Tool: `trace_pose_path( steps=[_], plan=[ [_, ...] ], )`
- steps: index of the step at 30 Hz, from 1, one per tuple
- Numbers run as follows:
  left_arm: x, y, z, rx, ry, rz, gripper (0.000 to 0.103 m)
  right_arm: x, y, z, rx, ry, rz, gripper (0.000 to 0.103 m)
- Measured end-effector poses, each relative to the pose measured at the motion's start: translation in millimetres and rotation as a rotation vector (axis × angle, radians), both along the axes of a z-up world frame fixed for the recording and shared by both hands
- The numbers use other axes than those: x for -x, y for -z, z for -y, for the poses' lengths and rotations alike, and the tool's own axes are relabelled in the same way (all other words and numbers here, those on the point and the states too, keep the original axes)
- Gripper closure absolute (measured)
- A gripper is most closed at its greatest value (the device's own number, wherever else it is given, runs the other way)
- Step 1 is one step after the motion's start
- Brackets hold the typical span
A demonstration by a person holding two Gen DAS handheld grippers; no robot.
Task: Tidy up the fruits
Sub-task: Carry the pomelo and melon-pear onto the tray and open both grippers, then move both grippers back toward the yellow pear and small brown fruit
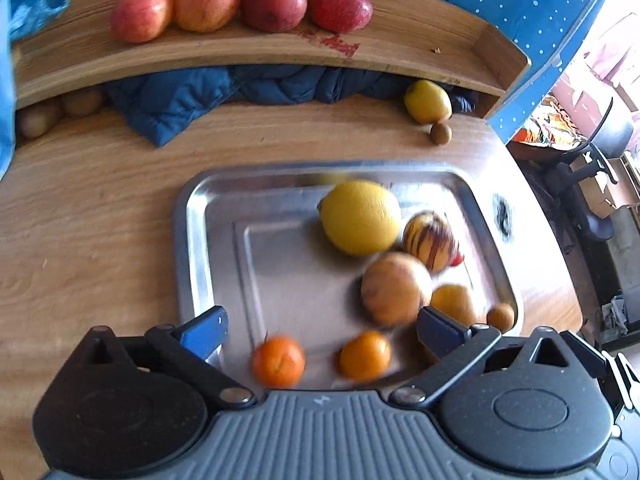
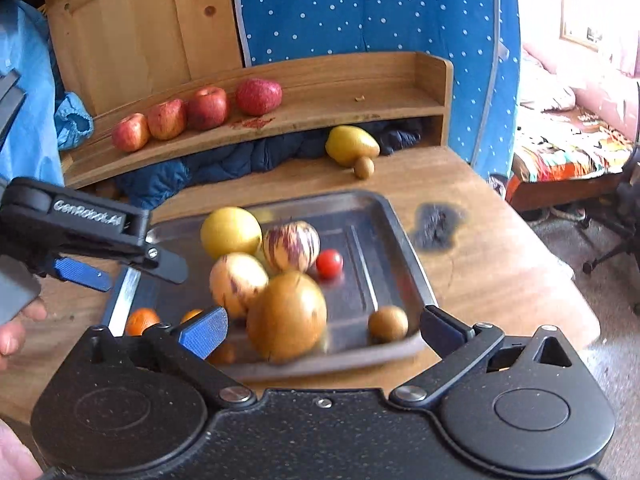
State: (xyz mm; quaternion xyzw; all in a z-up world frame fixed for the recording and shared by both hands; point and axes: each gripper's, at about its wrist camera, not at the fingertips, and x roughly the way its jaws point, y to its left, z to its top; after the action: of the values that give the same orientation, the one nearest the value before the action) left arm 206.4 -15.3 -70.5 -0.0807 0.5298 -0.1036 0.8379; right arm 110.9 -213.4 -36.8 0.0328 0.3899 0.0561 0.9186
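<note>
A steel tray (image 1: 188, 240) on the wooden table holds a big yellow citrus (image 1: 360, 216), a striped melon-like fruit (image 1: 430, 240), a tan round fruit (image 1: 396, 288), two mandarins (image 1: 278, 360) and a small brown fruit (image 1: 500, 316). My left gripper (image 1: 322, 332) hovers open over the tray's near edge, with nothing held. My right gripper (image 2: 324, 330) is open at the tray's (image 2: 396, 224) near side, with the tan fruit (image 2: 286, 316) just ahead between its fingers. A cherry tomato (image 2: 329, 263) lies mid-tray. The left gripper's blue pad (image 2: 82, 274) shows at the left.
Several red apples (image 1: 208, 4) line a wooden shelf (image 1: 400, 48) at the back. Under it lie a blue jacket (image 1: 180, 96), a yellow fruit (image 1: 427, 101) and a small brown one (image 1: 441, 133). A dark scorch mark (image 2: 436, 224) sits right of the tray, near the table's edge.
</note>
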Motion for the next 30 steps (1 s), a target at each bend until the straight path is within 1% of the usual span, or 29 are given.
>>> trace_pose_path(
  steps=[3, 7, 14, 23, 26, 30],
  plan=[
    [20.8, 2.9, -4.5, -0.017, -0.005, -0.019, 0.001, 12.0, 1.2, -0.2, -0.011, -0.003, -0.009, 0.001],
    [43.5, 9.9, -10.1, -0.039, -0.019, -0.066, 0.001, 26.5, 0.4, -5.2, -0.018, -0.023, -0.013, 0.001],
    [65.6, 12.2, -16.8, -0.089, -0.058, -0.113, 0.001, 41.9, -2.8, -12.7, -0.026, -0.06, -0.014, 0.001],
    [70.3, -0.1, -7.1, -0.11, -0.039, -0.094, 0.001, 45.5, -8.5, -5.0, -0.033, -0.037, -0.006, 0.001],
    [64.7, -3.8, -0.6, -0.131, -0.034, -0.078, 0.001, 40.6, -7.9, -1.0, -0.038, -0.028, -0.003, 0.001],
    [49.0, -6.2, 5.9, -0.136, -0.043, -0.058, 0.001, 27.9, -4.4, 5.3, -0.042, -0.019, -0.003, 0.001]
  ],
)
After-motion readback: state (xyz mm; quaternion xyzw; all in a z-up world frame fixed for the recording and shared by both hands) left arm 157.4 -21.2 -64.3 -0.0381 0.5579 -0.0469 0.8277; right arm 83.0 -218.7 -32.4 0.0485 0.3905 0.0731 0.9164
